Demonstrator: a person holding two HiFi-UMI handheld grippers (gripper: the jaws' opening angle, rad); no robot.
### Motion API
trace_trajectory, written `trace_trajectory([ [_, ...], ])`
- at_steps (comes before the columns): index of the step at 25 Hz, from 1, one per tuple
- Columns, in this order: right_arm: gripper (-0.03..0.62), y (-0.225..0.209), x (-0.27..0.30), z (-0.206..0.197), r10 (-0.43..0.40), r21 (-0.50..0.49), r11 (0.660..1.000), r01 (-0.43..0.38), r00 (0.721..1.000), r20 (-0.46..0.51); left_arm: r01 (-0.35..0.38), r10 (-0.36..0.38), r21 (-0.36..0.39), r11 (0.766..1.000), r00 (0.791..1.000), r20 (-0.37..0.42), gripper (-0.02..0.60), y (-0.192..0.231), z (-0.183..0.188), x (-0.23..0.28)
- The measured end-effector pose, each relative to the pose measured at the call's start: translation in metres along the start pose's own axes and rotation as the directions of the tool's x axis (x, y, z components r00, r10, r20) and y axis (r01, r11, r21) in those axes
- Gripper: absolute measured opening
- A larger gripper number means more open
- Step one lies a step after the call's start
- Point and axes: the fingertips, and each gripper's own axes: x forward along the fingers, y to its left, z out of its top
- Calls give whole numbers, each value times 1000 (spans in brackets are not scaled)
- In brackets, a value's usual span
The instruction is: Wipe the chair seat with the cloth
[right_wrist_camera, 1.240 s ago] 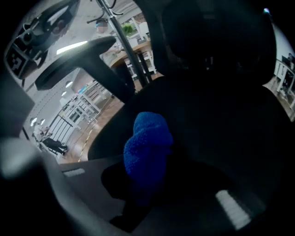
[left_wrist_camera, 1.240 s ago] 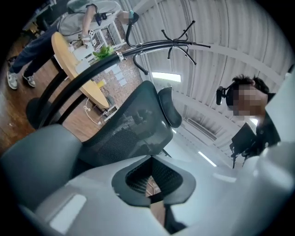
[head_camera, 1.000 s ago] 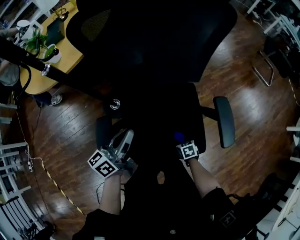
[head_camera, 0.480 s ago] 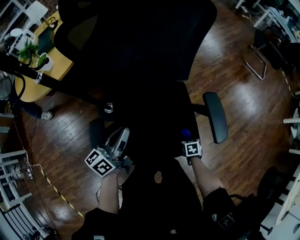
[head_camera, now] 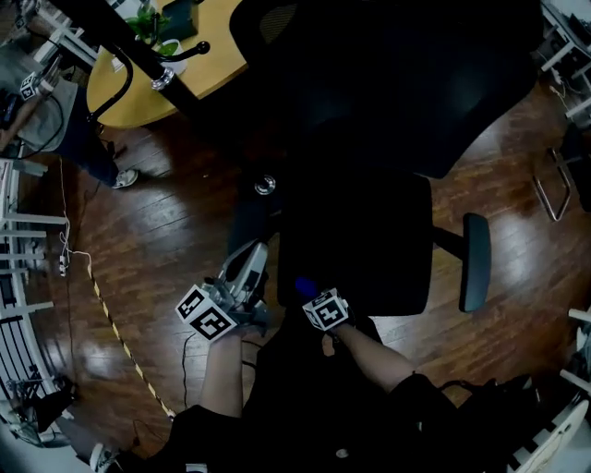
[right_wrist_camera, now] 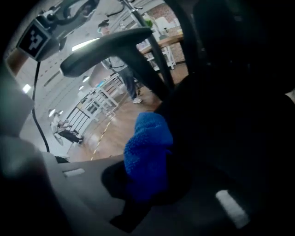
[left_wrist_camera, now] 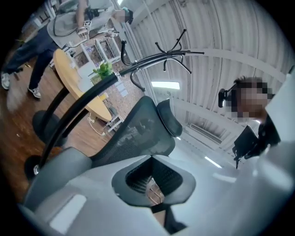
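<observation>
The black office chair's seat (head_camera: 365,231) fills the middle of the head view, under its tall backrest (head_camera: 406,83). A blue cloth (head_camera: 304,285) lies pressed on the seat's front left corner, with my right gripper (head_camera: 310,292) shut on it. In the right gripper view the cloth (right_wrist_camera: 147,154) bulges out between the jaws against the dark seat (right_wrist_camera: 230,115). My left gripper (head_camera: 249,257) hangs beside the chair's left armrest (head_camera: 242,217), off the seat, its jaws together with nothing in them. The left gripper view looks up at the mesh backrest (left_wrist_camera: 138,131).
A round wooden table (head_camera: 175,74) with a plant (head_camera: 152,23) stands at the back left, crossed by a black pole (head_camera: 120,42). A person (head_camera: 51,102) stands beside it. The right armrest (head_camera: 475,261), yellow-black floor tape (head_camera: 115,337) and white racks (head_camera: 18,305) surround the chair.
My right gripper has slid the blue cloth leftward along the seat's front, from the right side to the left corner. The left gripper stays by the left armrest. The head view has shifted.
</observation>
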Motion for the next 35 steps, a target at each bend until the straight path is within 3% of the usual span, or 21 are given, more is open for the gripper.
trace_trajectory([
  [4,36,46,41,10,91,-109,989,-101,991,-94,-61,61,6,998,997,53,-5,19,19,-29],
  [10,35,36,42,-1,66,-152,985,-77,995,-72,-46,46,-5,999,999,26,-5,22,11,-29],
  [12,35,17,30,-13,22,-95,995,-27,998,-62,-15,15,-3,1000,1000,1,-5,17,5,-16],
  [15,35,-25,5,-44,-50,85,995,56,996,-72,46,-46,-7,999,998,-53,-5,6,-6,12],
  [19,35,-98,-41,-91,-143,304,939,159,987,-74,113,-115,-23,993,987,-115,-6,-6,-26,46],
  [25,35,-185,-130,-139,-310,392,871,295,950,-26,168,-173,-46,985,967,-187,-6,-26,-63,81],
  [32,35,-196,-138,-146,-324,418,856,303,946,-24,176,-180,-37,984,962,-205,-5,-39,-73,92],
  [35,35,-191,-162,-120,-362,412,857,310,931,52,182,-185,-33,983,961,-208,-6,-53,-63,87],
])
